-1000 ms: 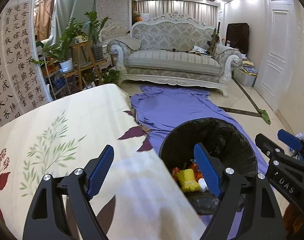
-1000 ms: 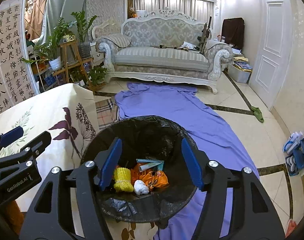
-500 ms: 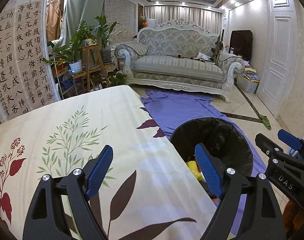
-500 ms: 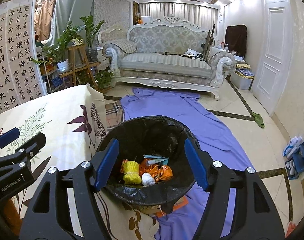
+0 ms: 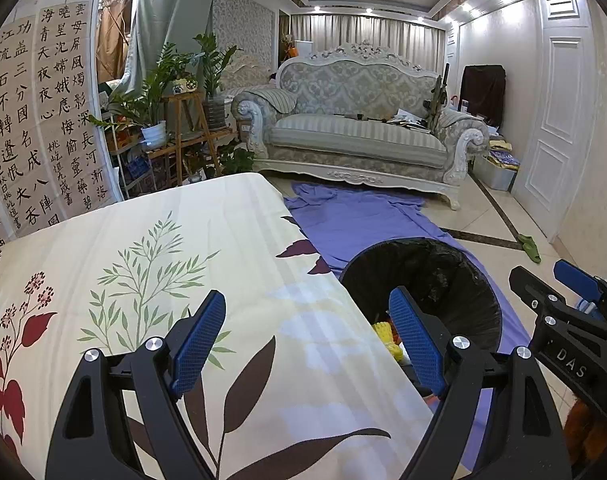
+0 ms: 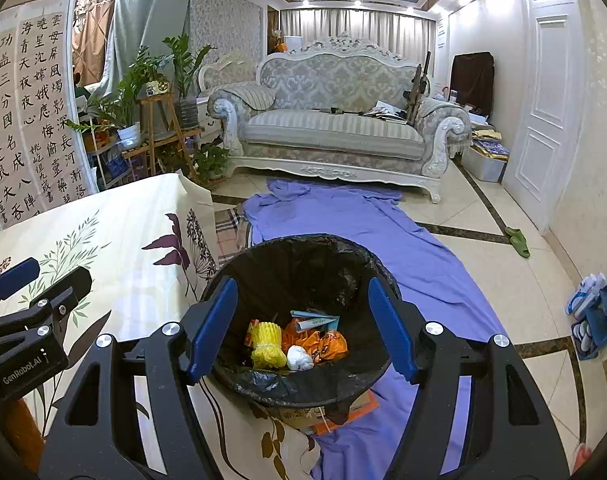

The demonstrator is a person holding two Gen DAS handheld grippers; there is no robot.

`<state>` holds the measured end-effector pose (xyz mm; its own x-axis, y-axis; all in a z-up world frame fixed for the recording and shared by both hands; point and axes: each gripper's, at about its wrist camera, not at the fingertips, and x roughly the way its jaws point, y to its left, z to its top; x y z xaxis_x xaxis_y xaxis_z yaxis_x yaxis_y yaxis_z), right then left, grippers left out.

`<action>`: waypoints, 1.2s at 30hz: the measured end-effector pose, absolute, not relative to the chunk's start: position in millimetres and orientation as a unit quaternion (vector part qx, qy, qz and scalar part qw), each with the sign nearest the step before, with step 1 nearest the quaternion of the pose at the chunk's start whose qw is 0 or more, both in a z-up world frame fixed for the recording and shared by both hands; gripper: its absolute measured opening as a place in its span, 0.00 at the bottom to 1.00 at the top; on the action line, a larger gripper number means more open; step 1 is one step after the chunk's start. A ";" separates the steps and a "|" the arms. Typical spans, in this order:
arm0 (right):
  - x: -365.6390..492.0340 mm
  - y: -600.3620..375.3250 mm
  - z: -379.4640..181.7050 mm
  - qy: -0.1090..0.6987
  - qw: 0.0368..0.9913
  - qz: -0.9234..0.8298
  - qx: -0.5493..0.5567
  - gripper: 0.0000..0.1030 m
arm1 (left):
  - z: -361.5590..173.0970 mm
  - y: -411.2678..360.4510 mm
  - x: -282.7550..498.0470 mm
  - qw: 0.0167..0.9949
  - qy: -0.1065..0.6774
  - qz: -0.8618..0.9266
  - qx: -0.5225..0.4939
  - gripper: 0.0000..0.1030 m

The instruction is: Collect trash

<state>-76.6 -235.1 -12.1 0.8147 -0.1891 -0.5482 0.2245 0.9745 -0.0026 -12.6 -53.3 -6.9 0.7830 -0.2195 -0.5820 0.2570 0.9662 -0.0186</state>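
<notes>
A round bin with a black liner [image 6: 303, 264] stands on the floor beside the table. Inside it lie a yellow foam net [image 6: 267, 346], orange wrappers [image 6: 327, 342], a white crumpled wad [image 6: 299, 358] and a teal packet [image 6: 315, 320]. My right gripper [image 6: 301, 328] hangs above the bin, open and empty. My left gripper [image 5: 309, 338] is open and empty above the table's cloth [image 5: 151, 264], near its right edge. The bin [image 5: 431, 276] shows at right in the left wrist view, with the right gripper [image 5: 563, 296] beyond it. The left gripper [image 6: 27, 292] appears at the left edge of the right wrist view.
The table's floral cloth [image 6: 115, 248] bears nothing in sight. A purple sheet [image 6: 383, 228] is spread on the tiled floor toward a sofa [image 6: 335, 124]. Under the bin lies orange-brown paper [image 6: 343, 410]. Plant stands [image 6: 155, 120] fill the left; slippers [image 6: 517, 240] and a shoe rack [image 6: 595, 308] sit right.
Both grippers drew back and slightly up from the bin. More of the table's cloth shows in the left wrist view, and the bin sits farther away in both views. The jaws stayed open.
</notes>
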 end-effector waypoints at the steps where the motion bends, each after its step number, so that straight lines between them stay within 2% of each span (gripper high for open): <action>1: -76.8 -235.3 -11.9 0.284 0.952 -0.109 0.031 0.65 | -6.7 -53.5 -14.1 0.944 0.304 -0.126 0.031 0.79; 36: -77.8 -234.5 -11.9 0.284 0.952 -0.109 0.031 0.65 | -9.2 -56.7 -16.2 0.943 0.307 -0.128 0.029 0.79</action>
